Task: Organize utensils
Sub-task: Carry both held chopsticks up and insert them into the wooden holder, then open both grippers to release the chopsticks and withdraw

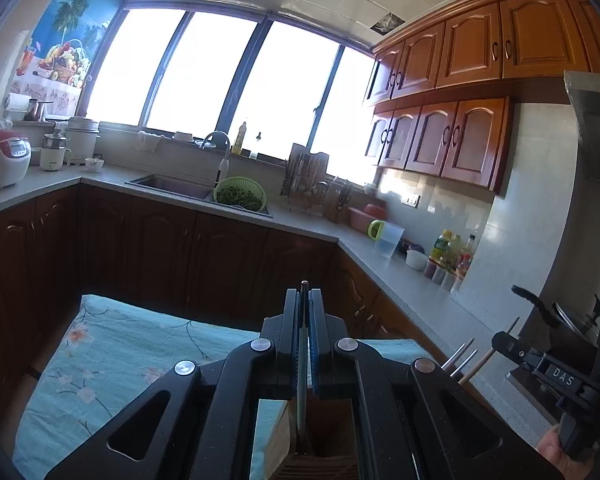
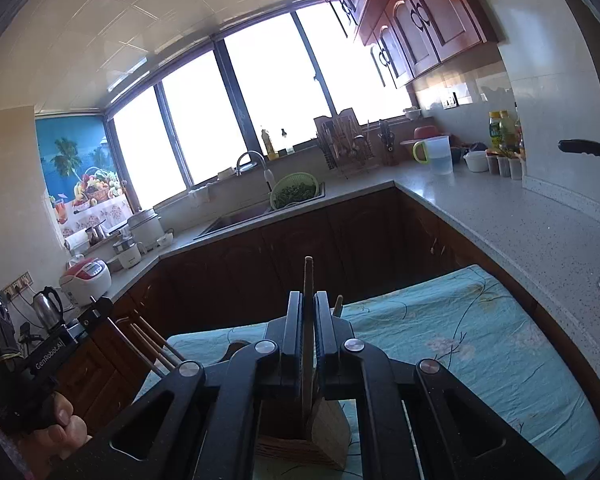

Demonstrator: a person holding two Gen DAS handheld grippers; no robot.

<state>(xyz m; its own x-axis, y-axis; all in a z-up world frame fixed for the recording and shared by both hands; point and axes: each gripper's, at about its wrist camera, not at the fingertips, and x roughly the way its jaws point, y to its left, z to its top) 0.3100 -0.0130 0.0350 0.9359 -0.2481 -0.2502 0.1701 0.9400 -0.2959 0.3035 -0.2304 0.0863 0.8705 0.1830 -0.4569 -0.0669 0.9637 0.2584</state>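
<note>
Left claw (image 1: 304, 300) was clamped on a thin grey utensil (image 1: 302, 376), held upright over the wooden holder (image 1: 320, 432). Right claw (image 2: 308, 304) gripped a brown wooden stick (image 2: 308, 280), its lower end inside the holder (image 2: 324, 432) on the blue-clothed surface (image 2: 480, 344).

A lived-in home kitchen, seen in daylight: a grey L-shaped countertop (image 1: 380, 256) over dark wooden base cabinets, carved orange-brown wall cupboards (image 1: 472, 52) at right, and a sink (image 1: 167, 184) with a curved faucet (image 1: 215, 140) under a wide window (image 1: 219, 76). A rice cooker (image 1: 3, 158) stands far left (beside a smaller pot), a green colander (image 1: 239, 194) of greens at the sink, oil bottles (image 1: 450, 250) at right.
</note>
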